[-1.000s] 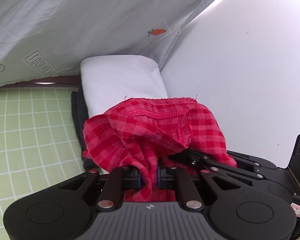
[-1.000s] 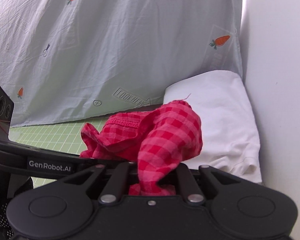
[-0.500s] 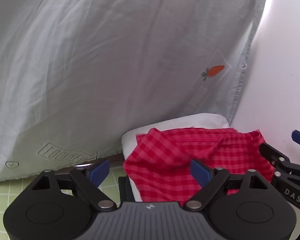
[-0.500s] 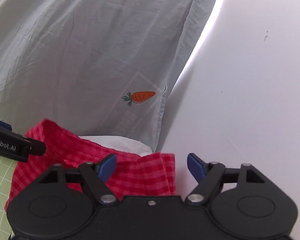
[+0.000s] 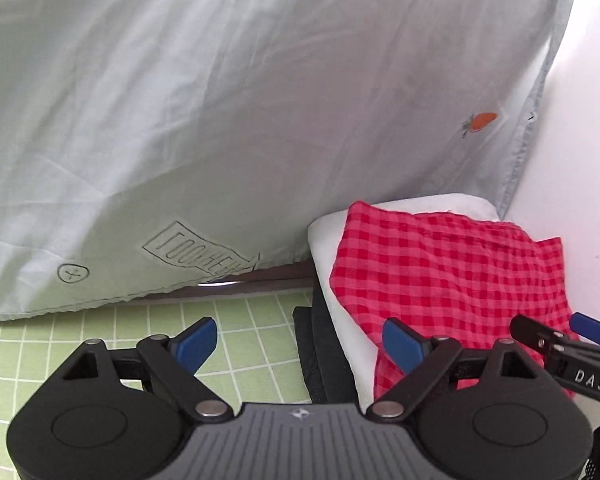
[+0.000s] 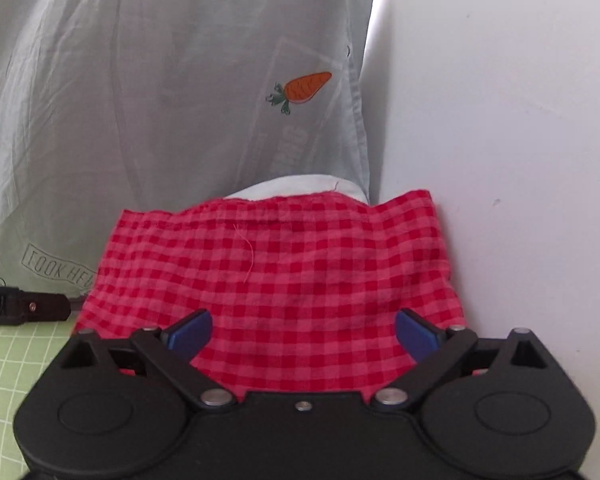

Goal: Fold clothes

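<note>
A folded red checked garment (image 5: pixel 456 272) lies flat on top of a stack: a folded white garment (image 5: pixel 328 248) over a dark one (image 5: pixel 318 352), against the white wall. It fills the middle of the right wrist view (image 6: pixel 276 276). My left gripper (image 5: pixel 300 344) is open and empty, just in front of the stack's left side. My right gripper (image 6: pixel 302 330) is open and empty, just short of the red garment's near edge; its finger also shows at the right of the left wrist view (image 5: pixel 560 344).
A pale blue sheet with carrot prints (image 5: pixel 220 120) hangs behind the stack (image 6: pixel 180 100). A green grid mat (image 5: pixel 80 332) covers the table to the left. The white wall (image 6: pixel 520 120) stands close on the right.
Both grippers, shut on the bunched red garment a second ago, have opened and let it go. It now lies spread flat on the stack, and both grippers have drawn back a little.
</note>
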The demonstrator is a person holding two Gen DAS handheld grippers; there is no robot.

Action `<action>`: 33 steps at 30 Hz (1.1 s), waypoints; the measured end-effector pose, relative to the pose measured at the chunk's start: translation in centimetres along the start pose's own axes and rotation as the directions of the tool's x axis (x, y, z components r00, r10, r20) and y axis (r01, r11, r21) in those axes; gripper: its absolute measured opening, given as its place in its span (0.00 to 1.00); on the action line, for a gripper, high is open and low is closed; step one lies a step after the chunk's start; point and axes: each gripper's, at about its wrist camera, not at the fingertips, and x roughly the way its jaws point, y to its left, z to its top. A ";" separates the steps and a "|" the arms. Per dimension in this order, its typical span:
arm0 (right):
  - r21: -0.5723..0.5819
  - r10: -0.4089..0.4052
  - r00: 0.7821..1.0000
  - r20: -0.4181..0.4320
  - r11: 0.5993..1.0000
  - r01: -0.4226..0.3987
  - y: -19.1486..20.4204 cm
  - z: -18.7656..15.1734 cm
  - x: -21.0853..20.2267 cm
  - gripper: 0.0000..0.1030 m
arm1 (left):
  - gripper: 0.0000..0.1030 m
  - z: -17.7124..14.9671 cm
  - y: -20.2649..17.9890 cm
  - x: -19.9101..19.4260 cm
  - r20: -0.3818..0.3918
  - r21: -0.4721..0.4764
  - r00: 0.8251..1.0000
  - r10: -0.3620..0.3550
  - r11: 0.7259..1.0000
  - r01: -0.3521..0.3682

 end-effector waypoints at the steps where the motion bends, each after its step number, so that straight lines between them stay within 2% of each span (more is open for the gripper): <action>1: 0.012 0.003 1.000 0.009 1.000 -0.003 0.1 0.2 -1.1 0.97 | 0.96 -0.1 0.0 -1.6 0.029 0.011 1.000 -0.010 1.000 0.009; 2: 0.024 0.004 1.000 0.016 1.000 -0.004 0.3 0.4 -2.5 0.98 | 0.99 -0.1 -0.1 -3.6 0.067 0.021 0.997 -0.024 1.000 0.023; 5: 0.056 0.000 1.000 0.032 0.998 -0.002 0.8 0.7 -6.9 0.99 | 1.00 -0.1 -0.4 -9.1 0.157 0.051 0.986 -0.053 0.998 0.046; 11: 0.064 -0.011 0.999 0.034 0.998 0.008 2.6 -0.5 -16.4 0.99 | 1.00 -1.2 -1.8 -18.9 0.224 0.074 0.974 0.029 0.996 -0.046; 17: 0.060 -0.006 1.000 0.005 0.998 0.006 4.0 -3.5 -24.1 1.00 | 1.00 -5.0 -1.2 -25.9 0.180 0.045 0.983 0.039 0.998 -0.048; 23: 0.070 -0.017 0.999 -0.037 0.997 0.020 4.9 -7.2 -29.8 1.00 | 1.00 -10.0 -1.4 -29.2 0.107 0.056 0.994 0.023 0.998 -0.029; 27: 0.101 -0.023 0.997 -0.075 0.994 0.030 5.0 -9.8 -32.4 1.00 | 1.00 -13.1 -1.7 -31.0 0.067 0.077 0.997 0.028 0.996 -0.033; 33: 0.126 -0.036 0.993 -0.115 0.991 0.051 4.8 -12.4 -34.7 1.00 | 1.00 -15.6 -1.4 -33.0 0.034 0.077 0.999 0.024 0.997 -0.026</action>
